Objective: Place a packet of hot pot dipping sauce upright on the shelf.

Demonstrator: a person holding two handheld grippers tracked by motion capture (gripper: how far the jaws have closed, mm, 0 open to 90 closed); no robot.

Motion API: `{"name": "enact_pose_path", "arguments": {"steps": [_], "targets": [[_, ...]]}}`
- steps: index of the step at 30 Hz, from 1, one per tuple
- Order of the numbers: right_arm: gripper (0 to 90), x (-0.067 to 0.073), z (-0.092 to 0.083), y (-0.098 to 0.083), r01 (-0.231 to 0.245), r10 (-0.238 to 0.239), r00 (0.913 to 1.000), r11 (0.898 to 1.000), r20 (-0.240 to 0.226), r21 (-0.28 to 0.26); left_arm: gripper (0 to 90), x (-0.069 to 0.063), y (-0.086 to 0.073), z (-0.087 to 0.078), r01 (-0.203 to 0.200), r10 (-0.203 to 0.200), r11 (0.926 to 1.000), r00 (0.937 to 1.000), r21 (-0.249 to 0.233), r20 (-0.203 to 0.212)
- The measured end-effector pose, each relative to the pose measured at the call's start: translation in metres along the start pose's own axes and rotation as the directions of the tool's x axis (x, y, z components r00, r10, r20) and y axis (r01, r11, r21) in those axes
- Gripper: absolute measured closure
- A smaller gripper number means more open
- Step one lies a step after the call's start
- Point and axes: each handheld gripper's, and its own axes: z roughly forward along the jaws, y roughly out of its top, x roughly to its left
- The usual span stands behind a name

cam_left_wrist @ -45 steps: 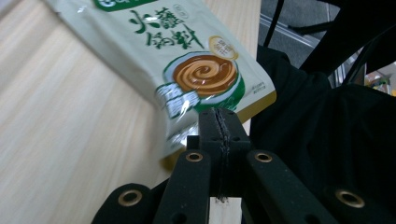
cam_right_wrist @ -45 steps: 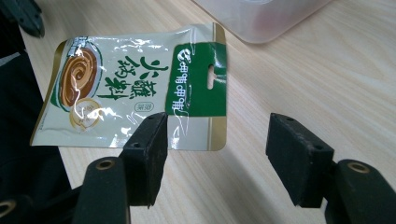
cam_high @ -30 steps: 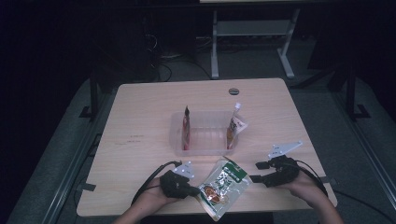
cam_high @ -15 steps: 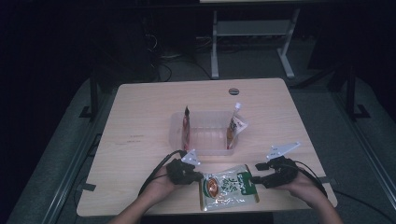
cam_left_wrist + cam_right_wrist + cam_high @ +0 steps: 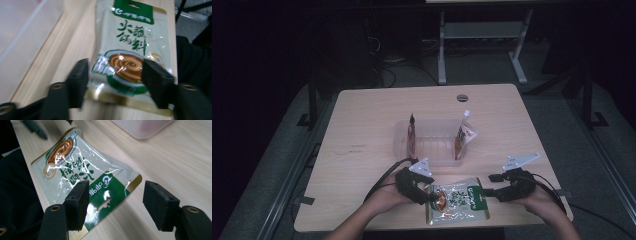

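High view: we see the sachet lying flat on the table near its front edge, between our two grippers, with the clear tray beyond it. The tray already has two packets standing in it.

Our left gripper has just been opening its jaws, and they now stand released on either side of the sachet's bottom end; the printed bowl and gold seam lie between the pads, which no longer press on it. Our right gripper is also released, its jaws wide apart. The green header with its hang hole lies just ahead of and partly under its left finger, while the other finger hangs over bare wood.

We judge the sachet light, thin and floppy. Its film is glossy and creased, so it is likely slippery, and the paste inside would shift if we pinched the belly. The flat sealed strips are the stiffest parts and the safest hold: the green header next to our right fingers, or the gold seam between our left ones. Pinching across an edge seam should lift it without slipping or crushing the fill
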Motion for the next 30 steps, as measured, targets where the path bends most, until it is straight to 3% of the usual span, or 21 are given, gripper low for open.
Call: {"name": "enact_pose_path", "arguments": {"steps": [2, 3, 11, 13, 21, 30], "targets": [[35.6, 0.001, -0.002, 0.0, -0.018, 0.018, 0.9997, 1.0, 0.015, -0.009, 29.4, 0.0, 0.004, 0.006, -0.022, 0.022, 0.9997, 0.9997, 0.008, 0.005], [35.4, 0.001, -0.002, 0.0, -0.023, 0.023, 0.9996, 1.0, 0.018, -0.013, 28.1, 0.001, 0.005, 0.01, -0.015, 0.015, 0.9999, 0.9999, 0.007, 0.009], [35.4, 0.01, -0.012, -0.018, -0.048, 0.048, 0.9985, 0.999, 0.025, -0.018, 27.9, 0.005, 0.01, 0.029, -0.043, 0.043, 0.9971, 0.999, 0.063, 0.009], [35.4, 0.01, -0.014, -0.019, -0.051, 0.052, 0.9982, 0.998, 0.029, -0.025, 28.3, 0.007, 0.009, 0.03, -0.035, 0.034, 0.9976, 0.9993, 0.06, 0.017], [35.5, 0.01, -0.014, -0.023, -0.064, 0.065, 0.9972, 0.998, 0.037, -0.018, 38.0, 0.008, 0.007, 0.033, -0.038, 0.035, 0.9974, 0.9982, 0.061, 0.048], [35.5, 0.008, -0.012, -0.022, -0.057, 0.057, 0.9977, 0.998, 0.036, -0.014, 60.0, 0.004, 0.004, 0.031, -0.074, 0.074, 0.996, 0.9972, 0.049, 0.001]]}}
